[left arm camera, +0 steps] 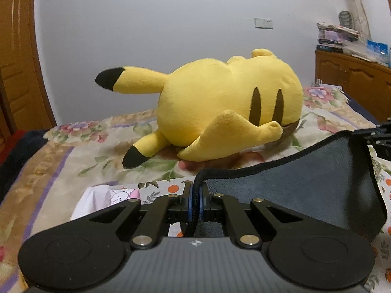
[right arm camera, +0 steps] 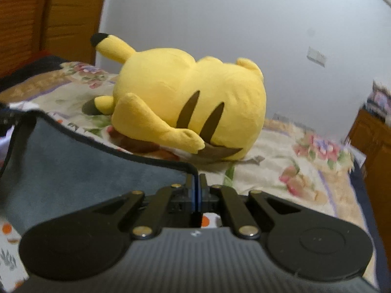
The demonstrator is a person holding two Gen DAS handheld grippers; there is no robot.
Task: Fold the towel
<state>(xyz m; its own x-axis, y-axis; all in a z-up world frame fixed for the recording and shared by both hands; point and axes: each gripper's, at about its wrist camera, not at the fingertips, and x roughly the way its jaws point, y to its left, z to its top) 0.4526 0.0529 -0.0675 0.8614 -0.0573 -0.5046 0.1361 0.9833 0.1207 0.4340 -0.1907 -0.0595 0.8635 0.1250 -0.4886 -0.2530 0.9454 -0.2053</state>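
Note:
A grey-blue towel (left arm camera: 305, 183) with a dark hem hangs stretched between my two grippers above the bed. My left gripper (left arm camera: 195, 190) is shut on one corner of it, the hem pinched between the blue pads. The right gripper shows at the far right of the left wrist view (left arm camera: 381, 141), holding the other corner. In the right wrist view the towel (right arm camera: 85, 166) spreads to the left, and my right gripper (right arm camera: 196, 183) is shut on its corner. The towel's lower part is hidden behind the gripper bodies.
A big yellow plush toy (left arm camera: 227, 102) lies on the floral bedspread (left arm camera: 85, 153) just beyond the towel; it also shows in the right wrist view (right arm camera: 190, 107). A white and pink cloth (left arm camera: 105, 197) lies at the left. A wooden cabinet (left arm camera: 354, 80) stands right, a wooden door (left arm camera: 17, 61) left.

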